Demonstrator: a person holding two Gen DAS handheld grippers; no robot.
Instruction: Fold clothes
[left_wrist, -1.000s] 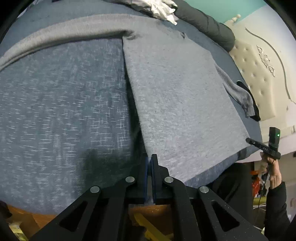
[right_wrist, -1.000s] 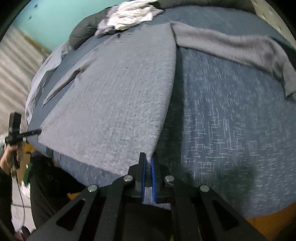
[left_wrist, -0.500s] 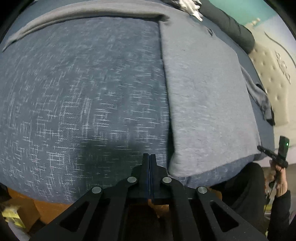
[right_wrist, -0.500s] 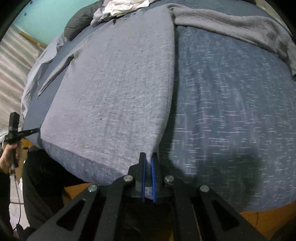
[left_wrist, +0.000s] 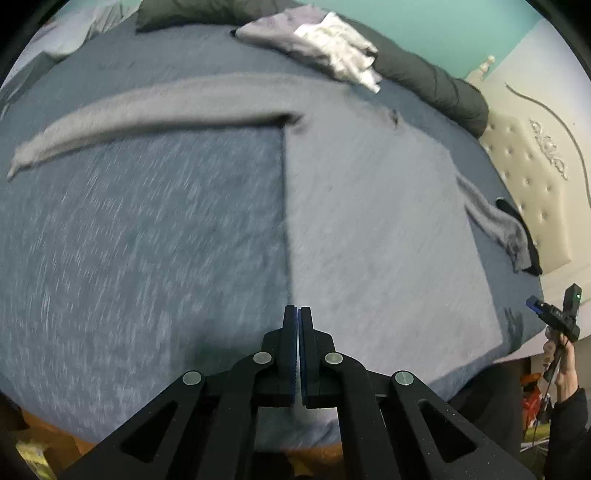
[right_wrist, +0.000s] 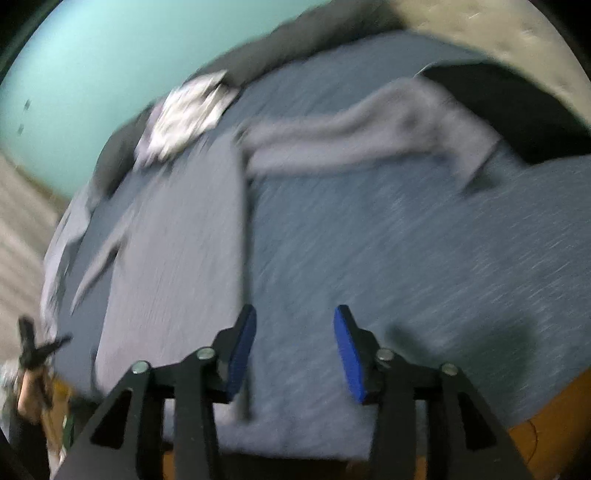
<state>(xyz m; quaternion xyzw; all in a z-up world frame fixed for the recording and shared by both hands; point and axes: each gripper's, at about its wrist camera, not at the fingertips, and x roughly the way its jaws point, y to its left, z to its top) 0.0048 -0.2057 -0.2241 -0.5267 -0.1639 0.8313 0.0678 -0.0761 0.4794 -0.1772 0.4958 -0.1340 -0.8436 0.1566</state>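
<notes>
Bedspread (left_wrist: 140, 240), blue-flecked, carries your grey garment (left_wrist: 376, 229) flat, folded edge straight, one sleeve (left_wrist: 147, 107) trailing sideways. Your left gripper (left_wrist: 298, 325) is pressed together, empty, above that edge; your right gripper (right_wrist: 294, 332) is spread wide over the cover.

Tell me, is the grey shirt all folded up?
Not fully. The grey shirt lies flat on the bed, and its long sleeve stretches out sideways.

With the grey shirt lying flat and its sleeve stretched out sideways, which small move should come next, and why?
Probably move the open right gripper toward the outstretched sleeve and pinch it. The grey shirt body lies flat on the bed, neither gripper holds cloth, and that sleeve is still unfolded.
</notes>
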